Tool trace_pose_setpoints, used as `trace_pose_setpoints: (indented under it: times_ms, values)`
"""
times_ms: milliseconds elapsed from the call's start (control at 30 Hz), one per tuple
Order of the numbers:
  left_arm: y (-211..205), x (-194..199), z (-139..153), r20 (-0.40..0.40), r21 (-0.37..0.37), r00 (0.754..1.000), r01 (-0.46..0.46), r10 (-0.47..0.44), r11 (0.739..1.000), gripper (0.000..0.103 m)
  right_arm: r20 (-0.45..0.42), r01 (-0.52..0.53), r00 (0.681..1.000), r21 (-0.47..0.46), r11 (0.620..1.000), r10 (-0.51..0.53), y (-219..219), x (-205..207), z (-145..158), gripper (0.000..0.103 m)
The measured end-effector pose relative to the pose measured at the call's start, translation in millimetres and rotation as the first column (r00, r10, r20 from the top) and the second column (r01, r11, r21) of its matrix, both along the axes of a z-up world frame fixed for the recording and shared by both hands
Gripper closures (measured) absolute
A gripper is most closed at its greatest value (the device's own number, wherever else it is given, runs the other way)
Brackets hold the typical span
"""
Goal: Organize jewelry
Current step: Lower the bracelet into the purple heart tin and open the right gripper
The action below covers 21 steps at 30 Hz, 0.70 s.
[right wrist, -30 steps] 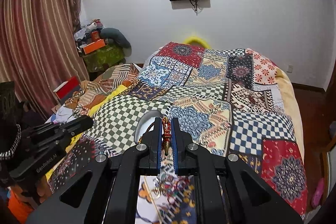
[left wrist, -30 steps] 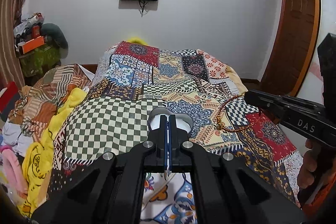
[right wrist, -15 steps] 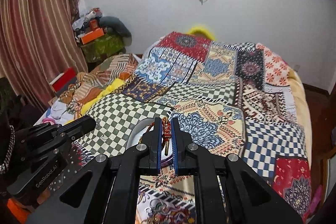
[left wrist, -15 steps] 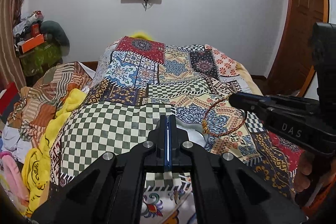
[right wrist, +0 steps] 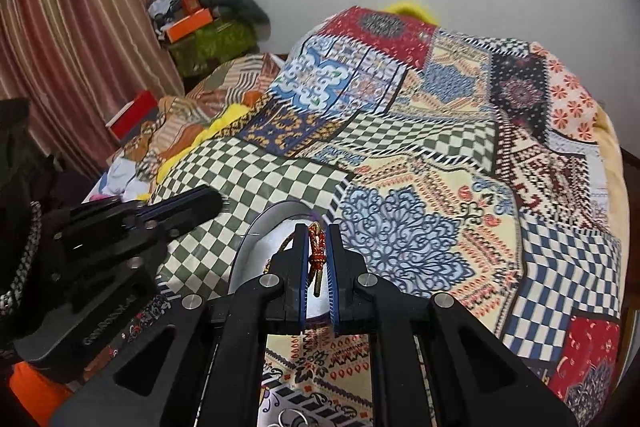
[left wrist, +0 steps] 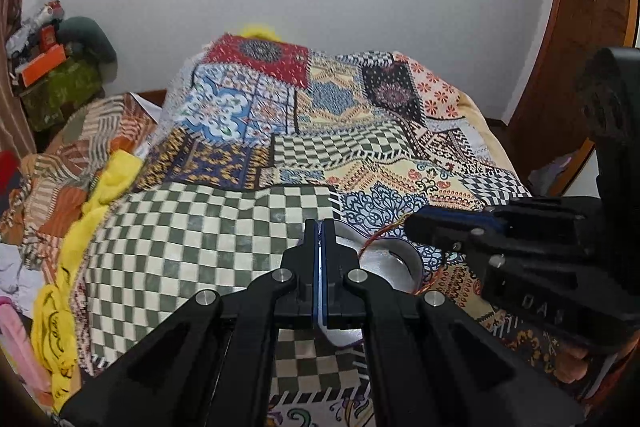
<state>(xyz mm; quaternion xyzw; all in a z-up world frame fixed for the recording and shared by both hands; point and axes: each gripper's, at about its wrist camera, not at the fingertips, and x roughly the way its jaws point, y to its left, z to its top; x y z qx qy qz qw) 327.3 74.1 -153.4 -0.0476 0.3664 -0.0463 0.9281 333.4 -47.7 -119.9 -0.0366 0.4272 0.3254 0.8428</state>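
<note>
My right gripper (right wrist: 316,233) is shut on a red and gold thread bracelet (right wrist: 317,253), holding it just over a white heart-shaped dish (right wrist: 256,247) on the patchwork bedspread. In the left wrist view the bracelet's loop (left wrist: 374,241) hangs down into the dish (left wrist: 394,269), below the right gripper (left wrist: 416,225). My left gripper (left wrist: 320,227) is shut and empty, its tips at the dish's left rim. It also shows in the right wrist view (right wrist: 212,203), left of the dish.
The patchwork bedspread (right wrist: 440,155) covers the bed. Crumpled clothes and a yellow cloth (left wrist: 92,199) lie at its left edge. More jewelry rings (right wrist: 294,417) lie near the bottom of the right wrist view. A wooden door (left wrist: 576,59) stands at the right.
Both grippers moved forward and down toward the dish. The right gripper carried the bracelet leftward until its loop hangs into the dish.
</note>
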Motion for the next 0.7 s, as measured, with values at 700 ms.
trace_pose_setpoints:
  times_ms: [700]
  values:
    - [-7, 18, -32, -0.127, -0.012, 0.992, 0.023, -0.024, 1.000, 0.102, -0.113, -0.065, 0.992, -0.094, 0.993, 0.054, 7, 9, -25, 0.093]
